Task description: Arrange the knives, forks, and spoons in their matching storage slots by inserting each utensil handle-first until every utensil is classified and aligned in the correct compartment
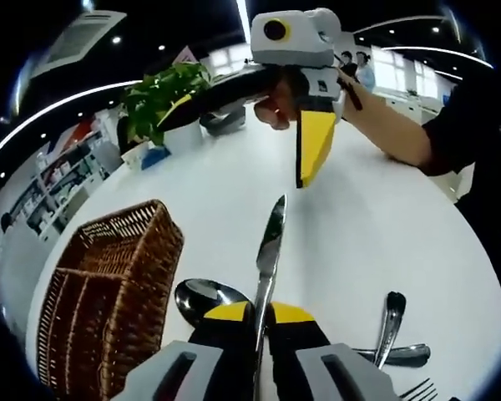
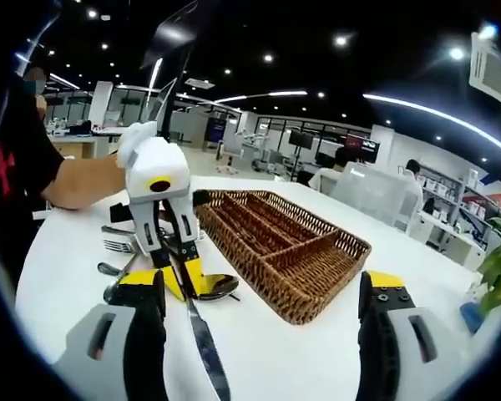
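My left gripper (image 1: 259,314) is shut on a steel knife (image 1: 270,242), whose blade points away over the white table (image 1: 376,225). From the right gripper view that same left gripper (image 2: 182,280) holds the knife (image 2: 204,342) low over the table, blade toward the camera. A spoon (image 1: 202,297) lies just under it. The wicker cutlery basket (image 1: 108,284) with long slots sits to its left. My right gripper (image 2: 260,282) is wide open with nothing between its jaws and faces the basket (image 2: 275,242). That right gripper (image 1: 238,146) hovers across the table, held by a hand.
More spoons (image 1: 392,322) and a fork (image 1: 417,389) lie at the table's near right; in the right gripper view forks (image 2: 117,244) lie behind the left gripper. A potted plant (image 1: 163,96) stands at the far table edge. People sit at desks beyond.
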Demonstrator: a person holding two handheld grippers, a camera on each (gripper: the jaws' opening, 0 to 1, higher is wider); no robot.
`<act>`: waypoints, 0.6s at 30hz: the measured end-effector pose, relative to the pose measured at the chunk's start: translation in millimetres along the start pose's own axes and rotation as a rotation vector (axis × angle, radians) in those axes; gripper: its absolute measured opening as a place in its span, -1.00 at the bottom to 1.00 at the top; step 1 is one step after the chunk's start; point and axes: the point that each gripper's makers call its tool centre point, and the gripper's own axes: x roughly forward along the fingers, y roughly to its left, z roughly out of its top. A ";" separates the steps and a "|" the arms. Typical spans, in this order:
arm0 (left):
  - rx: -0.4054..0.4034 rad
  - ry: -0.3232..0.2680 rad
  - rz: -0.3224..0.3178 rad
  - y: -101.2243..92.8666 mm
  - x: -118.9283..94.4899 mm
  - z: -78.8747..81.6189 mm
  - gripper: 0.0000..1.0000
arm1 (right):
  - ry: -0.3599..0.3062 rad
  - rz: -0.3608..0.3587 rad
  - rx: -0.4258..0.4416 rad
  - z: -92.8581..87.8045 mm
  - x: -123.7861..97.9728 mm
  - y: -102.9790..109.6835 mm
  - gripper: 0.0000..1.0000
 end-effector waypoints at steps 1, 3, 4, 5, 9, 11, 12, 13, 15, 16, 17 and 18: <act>0.006 -0.002 -0.016 -4.1 -1.3 -0.7 -0.83 | 0.001 0.001 0.000 -0.2 0.1 0.2 0.97; 0.008 -0.004 -0.021 -5.2 0.2 -1.3 -0.84 | -0.001 0.002 0.001 0.0 0.5 0.6 0.98; 0.007 -0.004 -0.020 -4.8 0.7 -0.8 -0.84 | 0.000 0.004 0.002 -0.3 0.8 1.2 0.98; 0.007 -0.002 -0.019 -5.1 0.5 -0.5 -0.84 | 0.002 0.005 0.001 -0.8 1.3 1.5 0.98; 0.052 0.011 -0.010 -6.0 1.3 0.1 -0.86 | 0.008 0.011 -0.002 -2.4 2.2 3.0 0.97; 0.062 0.014 -0.007 -5.7 1.1 0.2 -0.86 | 0.010 0.020 -0.005 -3.0 2.1 4.6 0.97; 0.062 0.014 -0.008 -5.4 1.1 0.1 -0.86 | 0.017 0.034 -0.004 -4.7 1.9 7.2 0.97; 0.065 0.013 -0.010 -5.5 0.6 0.1 -0.86 | 0.025 0.044 -0.004 -6.6 1.8 9.0 0.96; 0.065 0.020 -0.018 -6.5 -1.0 -1.4 -0.85 | 0.040 0.050 -0.017 -9.8 2.3 10.6 0.96; 0.063 0.024 -0.018 -6.5 -1.6 -2.1 -0.85 | 0.041 0.050 -0.019 -9.9 2.4 10.6 0.97; 0.061 0.028 -0.018 -6.1 -2.3 -2.4 -0.85 | 0.039 0.050 -0.019 -9.1 2.2 10.7 0.97; 0.058 0.029 -0.018 -6.0 -2.3 -2.6 -0.85 | 0.037 0.051 -0.018 -8.6 2.2 10.8 0.97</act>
